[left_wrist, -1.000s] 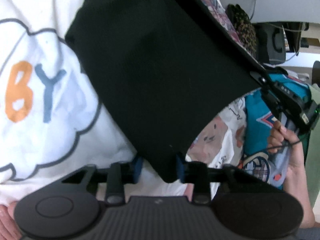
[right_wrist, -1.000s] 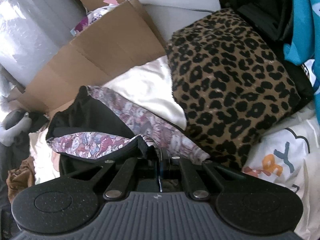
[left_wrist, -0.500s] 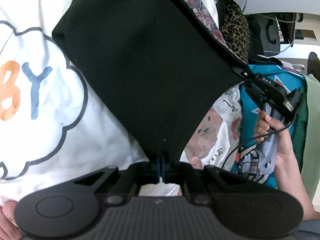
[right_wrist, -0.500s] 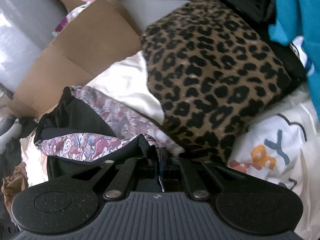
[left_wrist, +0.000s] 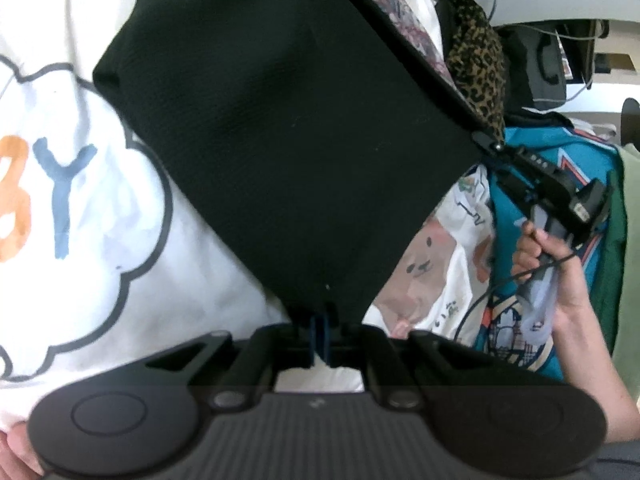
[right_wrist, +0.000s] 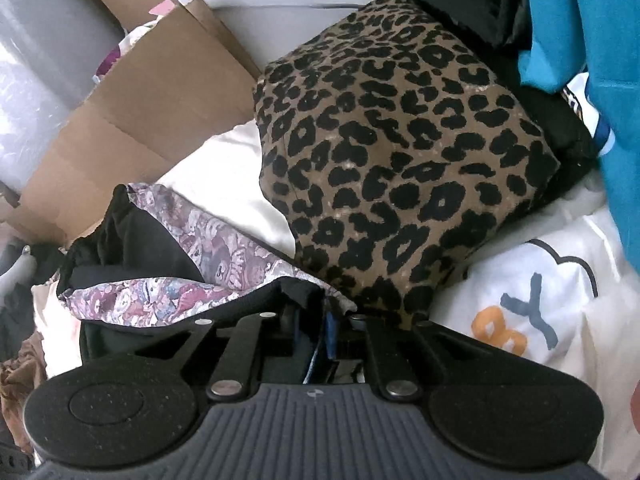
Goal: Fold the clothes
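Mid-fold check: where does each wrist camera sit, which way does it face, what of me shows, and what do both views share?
Left wrist: behind the left gripper, shut on the black garment, facing down; right gripper and hand show.
Right wrist: behind the right gripper, jaws opening with that garment's edge between them, facing the leopard-print cloth; only its fingers show.
Shared: black garment, leopard cloth, white lettered shirt.
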The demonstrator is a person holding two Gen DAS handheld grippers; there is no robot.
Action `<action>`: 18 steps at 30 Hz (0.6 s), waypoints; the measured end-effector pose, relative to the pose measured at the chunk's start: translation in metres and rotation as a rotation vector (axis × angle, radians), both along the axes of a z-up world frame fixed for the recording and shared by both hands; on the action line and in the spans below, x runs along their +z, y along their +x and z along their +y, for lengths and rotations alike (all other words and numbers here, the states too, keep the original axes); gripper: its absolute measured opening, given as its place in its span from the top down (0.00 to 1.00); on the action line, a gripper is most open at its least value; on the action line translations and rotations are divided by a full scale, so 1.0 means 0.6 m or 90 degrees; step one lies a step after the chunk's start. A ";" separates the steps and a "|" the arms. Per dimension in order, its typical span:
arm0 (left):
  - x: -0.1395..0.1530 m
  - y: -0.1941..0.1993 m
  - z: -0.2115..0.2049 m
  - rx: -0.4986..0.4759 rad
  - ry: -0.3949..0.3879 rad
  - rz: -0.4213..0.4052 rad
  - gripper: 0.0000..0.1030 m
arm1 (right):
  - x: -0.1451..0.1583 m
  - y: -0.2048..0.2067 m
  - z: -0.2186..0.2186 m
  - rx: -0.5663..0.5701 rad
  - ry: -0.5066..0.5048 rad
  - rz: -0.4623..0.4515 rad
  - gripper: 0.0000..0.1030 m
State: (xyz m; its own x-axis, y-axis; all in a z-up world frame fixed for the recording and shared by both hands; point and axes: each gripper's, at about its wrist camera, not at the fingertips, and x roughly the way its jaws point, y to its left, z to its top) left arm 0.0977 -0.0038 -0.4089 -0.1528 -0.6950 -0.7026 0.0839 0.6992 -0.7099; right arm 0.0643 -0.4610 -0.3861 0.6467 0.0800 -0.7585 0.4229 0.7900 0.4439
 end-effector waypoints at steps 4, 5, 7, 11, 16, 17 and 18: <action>-0.001 -0.001 -0.001 -0.004 0.006 -0.004 0.98 | -0.023 0.004 -0.005 -0.006 -0.001 0.020 0.90; 0.001 -0.002 -0.002 -0.006 0.005 -0.006 0.98 | -0.028 0.004 -0.008 -0.009 0.002 0.022 0.91; 0.005 -0.003 -0.004 -0.015 0.002 -0.011 0.99 | -0.032 0.005 -0.013 -0.015 0.004 0.022 0.92; 0.003 -0.005 -0.013 -0.030 0.007 -0.011 0.99 | -0.029 0.008 -0.008 -0.007 -0.019 0.029 0.92; -0.007 -0.006 -0.015 -0.035 0.013 -0.006 0.99 | -0.021 0.003 -0.002 -0.020 -0.024 0.046 0.92; -0.009 -0.006 -0.015 -0.036 0.014 -0.006 0.99 | -0.020 0.002 -0.001 -0.020 -0.029 0.050 0.92; -0.010 -0.006 -0.015 -0.038 0.016 -0.006 0.99 | -0.019 0.001 0.001 -0.022 -0.034 0.054 0.92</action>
